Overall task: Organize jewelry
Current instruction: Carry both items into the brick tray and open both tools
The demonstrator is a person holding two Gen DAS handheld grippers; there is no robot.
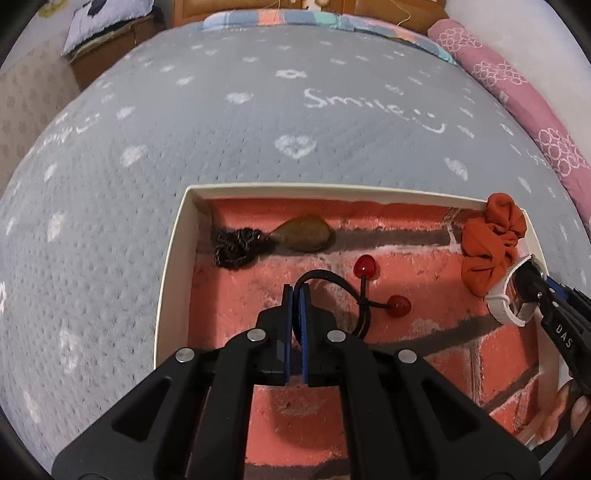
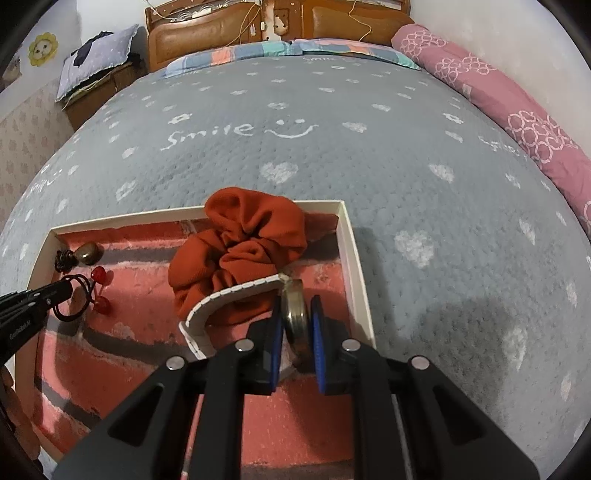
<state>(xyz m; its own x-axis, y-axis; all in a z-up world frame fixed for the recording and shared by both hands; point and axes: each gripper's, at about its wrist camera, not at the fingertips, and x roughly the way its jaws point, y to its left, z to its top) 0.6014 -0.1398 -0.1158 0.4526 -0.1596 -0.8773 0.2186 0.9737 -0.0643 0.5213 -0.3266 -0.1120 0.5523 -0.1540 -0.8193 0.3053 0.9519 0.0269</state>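
A shallow white box (image 1: 173, 258) with a red brick-print floor lies on the bed. In it are a brown stone pendant (image 1: 303, 232) on a dark cord, an orange scrunchie (image 1: 487, 240) and a black hair tie with red beads (image 1: 365, 267). My left gripper (image 1: 296, 290) is shut on the hair tie's black loop, low over the box floor. My right gripper (image 2: 295, 306) is shut on a watch (image 2: 293, 314) with a white strap (image 2: 229, 295), beside the scrunchie (image 2: 240, 236) at the box's right wall (image 2: 354, 266).
The box sits on a grey blanket (image 1: 258, 110) with white hearts. A pink rolled quilt (image 2: 498, 110) lies along the right side. A wooden headboard (image 2: 221, 29) and a nightstand with a pillow (image 2: 96, 55) stand at the far end.
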